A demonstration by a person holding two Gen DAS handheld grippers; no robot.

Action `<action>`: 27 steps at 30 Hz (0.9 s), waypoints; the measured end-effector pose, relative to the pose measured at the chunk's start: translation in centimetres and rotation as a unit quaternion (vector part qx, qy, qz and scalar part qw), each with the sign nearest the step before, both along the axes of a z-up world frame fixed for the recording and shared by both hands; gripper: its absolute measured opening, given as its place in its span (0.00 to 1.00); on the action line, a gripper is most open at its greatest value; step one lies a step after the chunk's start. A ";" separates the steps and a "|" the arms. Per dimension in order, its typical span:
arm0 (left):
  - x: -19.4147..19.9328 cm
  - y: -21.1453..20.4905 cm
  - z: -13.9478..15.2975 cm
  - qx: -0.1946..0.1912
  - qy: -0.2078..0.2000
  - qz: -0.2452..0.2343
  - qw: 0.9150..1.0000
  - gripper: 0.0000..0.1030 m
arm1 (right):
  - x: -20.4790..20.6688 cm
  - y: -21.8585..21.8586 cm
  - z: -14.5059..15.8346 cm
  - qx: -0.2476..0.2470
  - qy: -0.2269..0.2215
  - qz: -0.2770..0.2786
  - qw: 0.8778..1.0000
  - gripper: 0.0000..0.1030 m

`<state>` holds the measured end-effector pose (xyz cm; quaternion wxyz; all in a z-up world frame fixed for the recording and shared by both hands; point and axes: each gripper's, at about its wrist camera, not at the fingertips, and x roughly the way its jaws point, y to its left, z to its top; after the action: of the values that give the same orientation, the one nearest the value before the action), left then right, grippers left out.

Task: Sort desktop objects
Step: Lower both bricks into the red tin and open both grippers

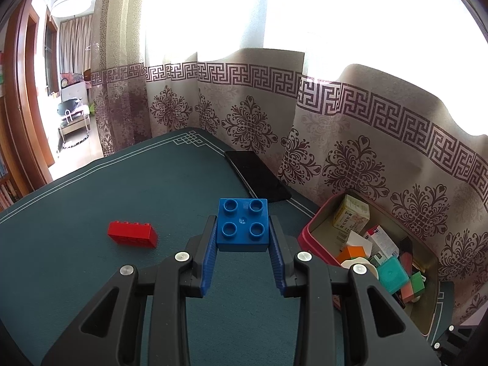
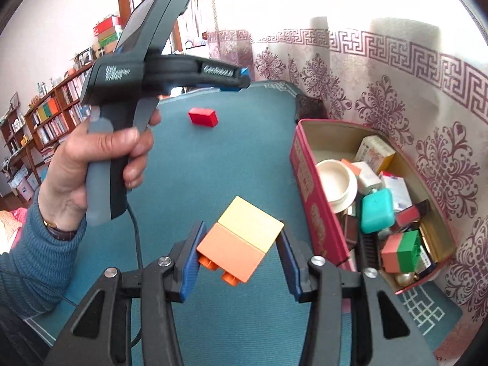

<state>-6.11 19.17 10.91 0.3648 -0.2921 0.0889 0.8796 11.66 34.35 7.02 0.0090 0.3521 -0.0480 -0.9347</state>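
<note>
Left wrist view, from left to right: a red brick [image 1: 132, 234] lies loose on the teal table mat [image 1: 122, 183], well apart from everything else. At centre the left gripper [image 1: 243, 238] pinches a blue four-stud brick [image 1: 243, 225] by its two flat side walls, studs up, held clear above the mat. Beyond it a black flat slab [image 1: 259, 175] rests by the patterned curtain [image 1: 350, 140]. On the far right stands the red box [image 1: 311, 231], already crowded with cartons and blocks.

In the right wrist view, the person's left hand [image 2: 100, 164] grips the other tool's handle on the left. In the middle the right gripper [image 2: 241, 241] has its fingers [image 2: 192, 256] closed against an orange-and-yellow block pair [image 2: 241, 241], tilted, studs pointing toward the camera; the left pad clearly presses it, the right seems to touch the yellow edge. The box sits just to the right.

These bricks look like hard, light, hollow plastic: stiff, not fragile, but smooth and liable to slip or twist against the ribbed pads. Flat opposite sides offer the best hold. The stacked pair may pull apart if squeezed on one half only, so the pads should bridge the seam.
</note>
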 end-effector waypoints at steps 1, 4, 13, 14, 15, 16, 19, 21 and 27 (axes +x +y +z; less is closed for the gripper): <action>0.1 0.1 0.0 0.001 -0.003 -0.002 1.000 0.33 | -0.5 0.6 0.5 0.001 0.008 -0.011 1.000 0.49; 0.5 0.4 -0.4 0.005 -0.022 -0.013 1.000 0.33 | -0.1 2.8 1.5 0.005 0.026 -0.047 0.999 0.49; 2.4 2.9 -1.1 -0.001 -0.045 -0.032 0.998 0.33 | 0.9 8.1 1.9 0.003 0.036 -0.113 0.993 0.50; 2.5 3.3 -1.0 0.000 -0.049 -0.035 0.998 0.33 | 0.9 8.5 1.7 0.002 0.035 -0.117 0.993 0.50; 2.7 3.8 -1.0 0.001 -0.052 -0.038 0.998 0.33 | 1.0 8.9 1.6 0.000 0.034 -0.120 0.992 0.50; 2.9 4.2 -0.9 0.002 -0.053 -0.041 0.998 0.33 | 1.0 9.2 1.5 -0.002 0.033 -0.122 0.992 0.50; 3.7 5.6 -0.7 0.004 -0.051 -0.054 0.997 0.33 | 0.7 10.0 0.9 -0.005 0.029 -0.130 0.991 0.50; 4.2 6.8 -0.5 0.005 -0.053 -0.065 0.996 0.33 | 0.9 10.3 0.7 -0.007 0.027 -0.133 0.991 0.50; 5.6 9.7 -0.2 0.001 -0.052 -0.091 0.995 0.33 | 1.7 11.3 0.7 -0.002 0.032 -0.146 0.989 0.50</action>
<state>-0.52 28.83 10.70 0.4476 -0.3277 0.0953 0.8266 13.32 45.66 7.74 -0.1255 0.3107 -0.1007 -0.9368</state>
